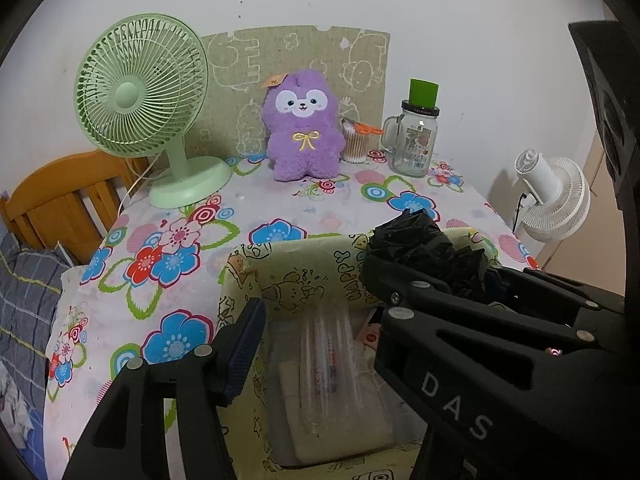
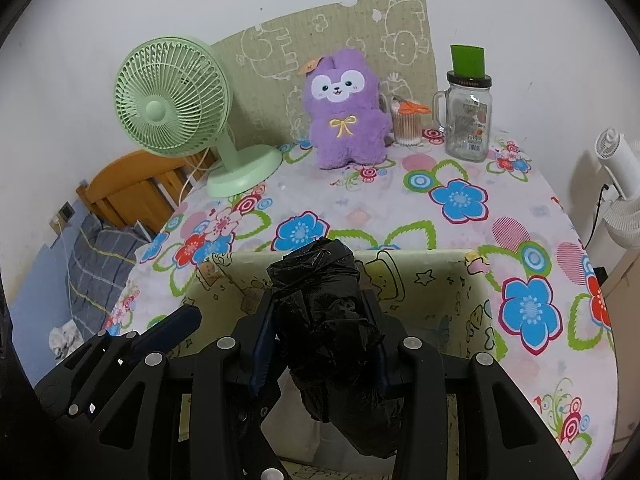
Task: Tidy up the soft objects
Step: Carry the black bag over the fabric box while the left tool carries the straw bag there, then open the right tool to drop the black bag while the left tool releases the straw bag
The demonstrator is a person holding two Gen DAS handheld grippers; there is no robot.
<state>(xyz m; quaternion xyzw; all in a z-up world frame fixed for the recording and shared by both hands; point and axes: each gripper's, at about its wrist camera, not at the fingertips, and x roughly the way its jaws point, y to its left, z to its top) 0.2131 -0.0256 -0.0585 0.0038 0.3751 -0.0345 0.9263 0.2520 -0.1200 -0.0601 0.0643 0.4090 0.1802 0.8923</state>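
Where I look: over a yellow cartoon-print fabric bin (image 2: 472,280) on the floral worktop (image 2: 360,208).
Right hand-held gripper (image 2: 320,344): I see it clamped on a crumpled black plastic bag (image 2: 324,312), above the bin.
Left hand-held gripper (image 1: 316,332): I see it parted, empty, over the bin.
Behind: purple plush toy (image 1: 302,128), upright.

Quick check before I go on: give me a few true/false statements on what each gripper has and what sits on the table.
1. The right gripper is clamped on the black plastic bag. True.
2. The left gripper grips the purple plush. False: its jaws are open with nothing between the pads; the purple plush sits against the back board.
3. The fabric bin is empty. False: clear packaging lies inside.
4. The green fan stands left of the plush. True.
5. The glass jar lies on its side. False: upright.
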